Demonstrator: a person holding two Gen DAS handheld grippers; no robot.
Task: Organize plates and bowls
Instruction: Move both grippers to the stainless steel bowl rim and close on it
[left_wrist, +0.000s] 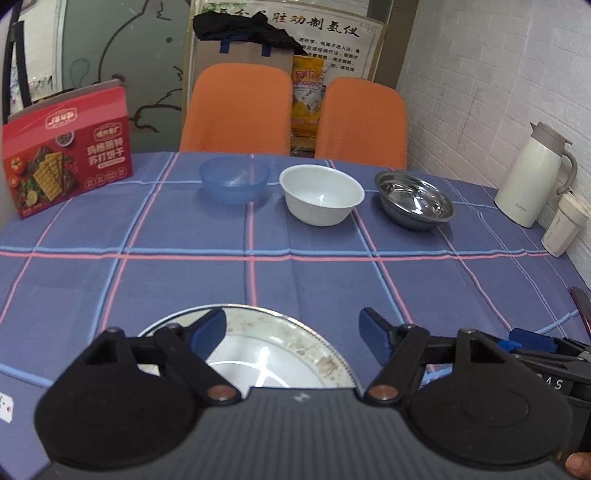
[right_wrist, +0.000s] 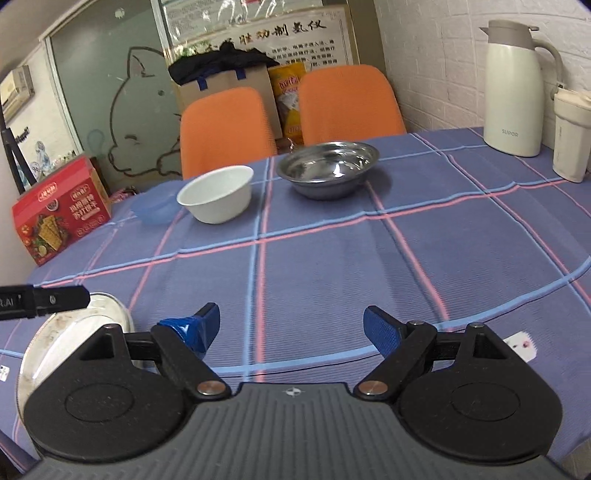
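Observation:
Three bowls stand in a row at the far side of the table: a blue plastic bowl (left_wrist: 235, 179) (right_wrist: 154, 210), a white bowl (left_wrist: 320, 194) (right_wrist: 216, 193) and a steel bowl (left_wrist: 413, 200) (right_wrist: 328, 168). A patterned plate (left_wrist: 295, 341) (right_wrist: 62, 332) lies at the near edge. My left gripper (left_wrist: 291, 334) is open just above the plate, its left fingertip over the rim. My right gripper (right_wrist: 291, 330) is open and empty over bare cloth, to the right of the plate.
A red cracker box (left_wrist: 68, 147) stands at the far left. A white thermos (left_wrist: 532, 175) and a cup (left_wrist: 565, 225) stand by the right wall. Two orange chairs (left_wrist: 236, 110) stand behind the table. The cloth is blue plaid (left_wrist: 258, 258).

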